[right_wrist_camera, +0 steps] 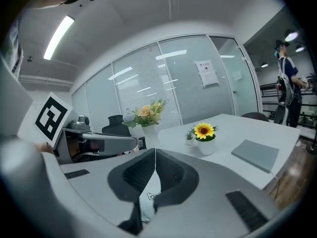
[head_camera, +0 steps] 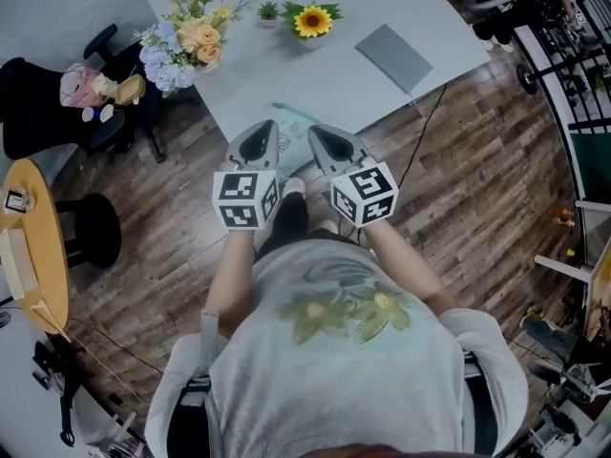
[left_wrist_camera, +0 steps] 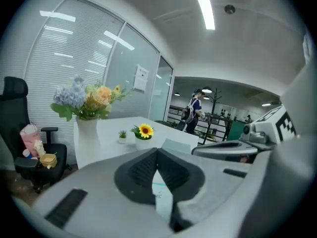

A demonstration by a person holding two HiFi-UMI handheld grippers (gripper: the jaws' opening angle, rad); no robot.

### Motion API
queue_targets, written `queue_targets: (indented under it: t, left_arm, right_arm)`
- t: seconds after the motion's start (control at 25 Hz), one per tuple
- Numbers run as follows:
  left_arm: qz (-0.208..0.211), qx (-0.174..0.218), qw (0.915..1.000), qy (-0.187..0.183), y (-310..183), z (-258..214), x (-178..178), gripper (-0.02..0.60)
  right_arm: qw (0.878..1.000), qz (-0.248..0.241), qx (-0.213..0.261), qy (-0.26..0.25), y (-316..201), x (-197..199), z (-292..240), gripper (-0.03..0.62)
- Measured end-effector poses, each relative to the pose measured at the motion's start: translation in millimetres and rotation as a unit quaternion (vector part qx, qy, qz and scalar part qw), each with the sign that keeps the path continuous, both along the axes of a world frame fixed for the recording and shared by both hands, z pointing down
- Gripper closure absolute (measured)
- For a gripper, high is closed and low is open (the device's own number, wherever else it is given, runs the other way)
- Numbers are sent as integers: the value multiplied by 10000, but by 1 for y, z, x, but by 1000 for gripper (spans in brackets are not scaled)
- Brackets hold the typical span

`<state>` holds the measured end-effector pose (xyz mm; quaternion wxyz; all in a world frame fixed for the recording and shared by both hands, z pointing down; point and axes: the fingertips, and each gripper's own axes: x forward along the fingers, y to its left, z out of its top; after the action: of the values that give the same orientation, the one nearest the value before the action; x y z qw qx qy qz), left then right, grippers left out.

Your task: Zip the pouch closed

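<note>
The pale teal pouch lies flat at the near edge of the white table; most of it is hidden behind my two grippers. Both are held up side by side above that edge, pointing out over the table. My left gripper is shut, pads together with nothing between them. The right gripper is also shut and empty. A strip of the pouch shows below the closed left jaws, and another strip of the pouch below the right ones. Neither gripper touches it.
On the table stand a flower vase, a sunflower pot, a tiny plant and a grey notebook. A black chair with toys, a stool and a round wooden table are at left.
</note>
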<state>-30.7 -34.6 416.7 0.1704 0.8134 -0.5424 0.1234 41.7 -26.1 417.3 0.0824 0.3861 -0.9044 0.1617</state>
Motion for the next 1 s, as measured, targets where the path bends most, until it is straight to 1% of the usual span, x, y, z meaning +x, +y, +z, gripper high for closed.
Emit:
queue_targets:
  t: [0.24, 0.32, 0.44, 0.64, 0.88, 1.0]
  left_arm:
    - [-5, 364, 9989, -285, 25, -26, 12, 577]
    - [7, 375, 9991, -202, 32, -30, 17, 577]
    - [-11, 367, 9993, 29, 42, -35, 25, 577]
    - [-49, 404, 9990, 203, 56, -43, 33, 578]
    - [-34, 491, 9986, 216, 77, -50, 42, 578]
    - [-29, 469, 9987, 186, 86, -46, 46, 578]
  right_arm:
    - [9996, -90, 251, 79, 22, -4, -23, 577]
    - [9994, -111, 319, 89, 28, -1, -31, 577]
    - [9992, -118, 384, 77, 35, 6, -41, 577]
    - [9982, -276, 527, 103, 51, 6, -51, 577]
    - [9978, -289, 579, 151, 72, 11, -56, 577]
    - [9977, -296, 586, 168, 81, 16, -56, 577]
